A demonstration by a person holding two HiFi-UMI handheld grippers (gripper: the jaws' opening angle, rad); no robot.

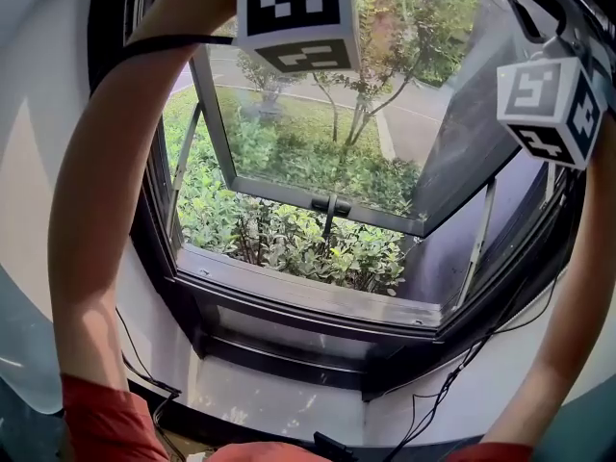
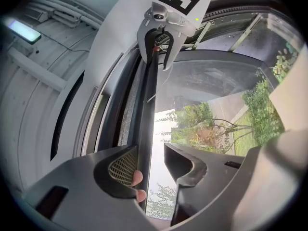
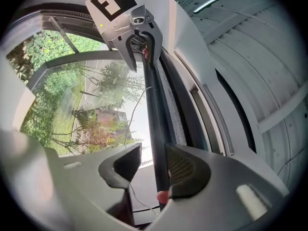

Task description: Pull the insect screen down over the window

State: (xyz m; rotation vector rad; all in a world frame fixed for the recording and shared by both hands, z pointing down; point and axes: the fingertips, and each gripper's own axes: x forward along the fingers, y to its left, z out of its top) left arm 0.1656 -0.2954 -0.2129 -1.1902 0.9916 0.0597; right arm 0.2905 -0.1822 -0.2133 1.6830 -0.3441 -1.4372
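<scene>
The insect screen's dark bottom bar (image 2: 147, 105) runs between my two grippers, high up at the window's top. In the left gripper view the left gripper (image 2: 151, 147) straddles it. The bar lies against the meshed pad (image 2: 121, 166), and sky shows between bar and the other jaw. The right gripper (image 3: 154, 147) straddles the same bar (image 3: 156, 109) likewise, with a thin gap at its left jaw. A narrow strip of grey mesh (image 3: 175, 109) shows beside the bar. In the head view only the marker cubes (image 1: 296, 17) (image 1: 553, 104) show, with both arms raised.
The glass sash (image 1: 318, 200) is swung outward on side stays over green shrubs. The dark window frame and sill (image 1: 308, 296) lie below. Thin cables (image 1: 144, 378) trail along the wall base. A ceiling lamp (image 2: 21, 30) glows indoors.
</scene>
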